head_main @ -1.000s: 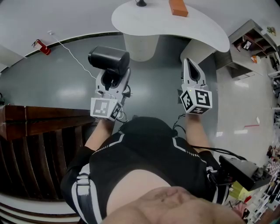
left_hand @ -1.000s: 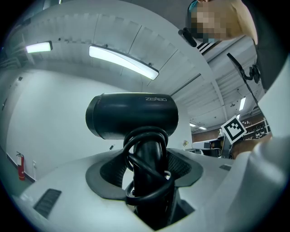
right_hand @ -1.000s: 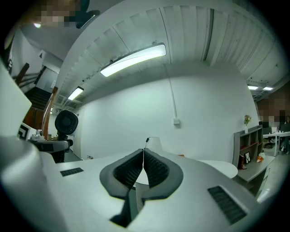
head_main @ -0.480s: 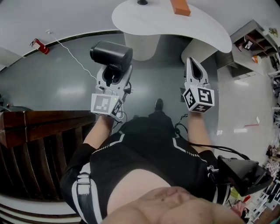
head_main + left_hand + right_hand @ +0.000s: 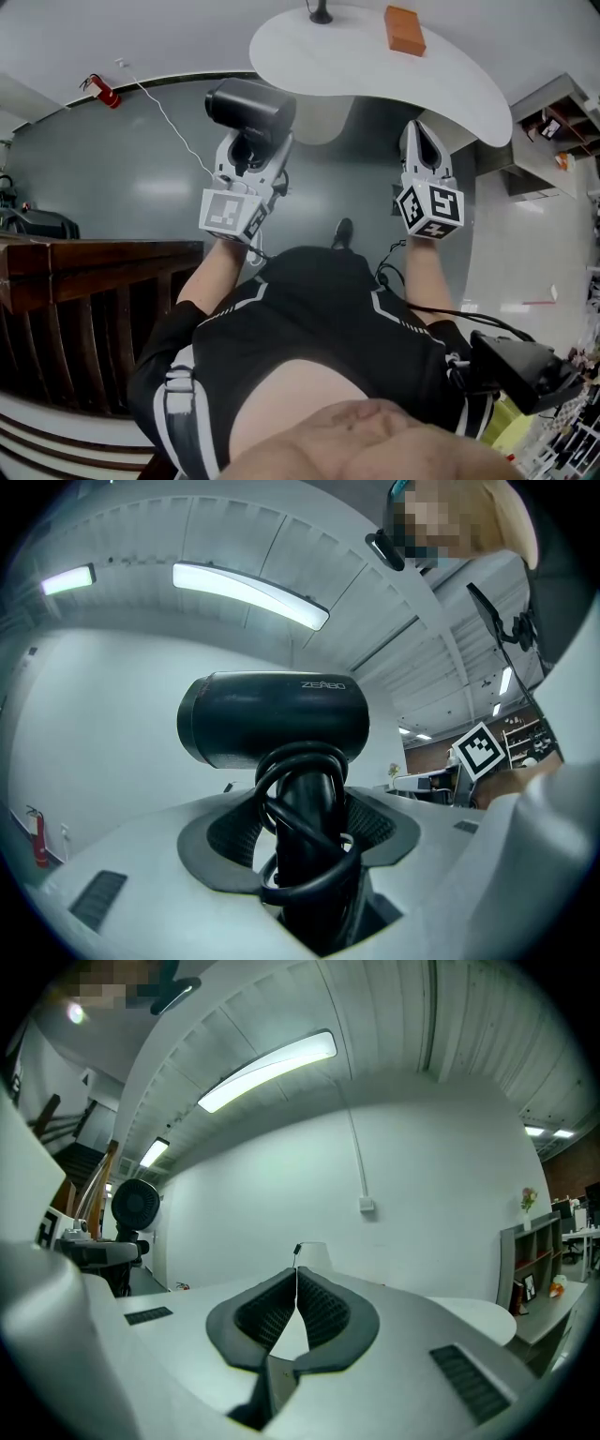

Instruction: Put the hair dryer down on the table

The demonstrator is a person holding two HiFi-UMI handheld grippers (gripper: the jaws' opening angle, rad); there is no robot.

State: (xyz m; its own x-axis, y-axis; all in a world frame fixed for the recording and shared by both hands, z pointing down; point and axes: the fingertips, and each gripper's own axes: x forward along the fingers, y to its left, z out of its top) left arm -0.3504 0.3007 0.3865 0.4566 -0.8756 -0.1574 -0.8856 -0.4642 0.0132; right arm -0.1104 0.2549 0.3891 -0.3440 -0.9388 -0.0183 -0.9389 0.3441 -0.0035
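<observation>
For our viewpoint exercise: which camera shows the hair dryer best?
Left gripper view: the hair dryer fills the centre, its cord-wrapped handle between the left gripper's jaws. Head view shows its top, small. Right gripper view gives no clear sight of it.

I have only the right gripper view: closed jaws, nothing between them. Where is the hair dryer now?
Observer: In the left hand-held gripper; its jaws clamp the handle of the black hair dryer, cord wound round it.
Operator: Is it above the table?
Observer: Not quite. In the head view it hangs just short of the near edge of the white table.
Operator: Is the table free?
Observer: An orange block and a small dark object sit near its far side.
</observation>
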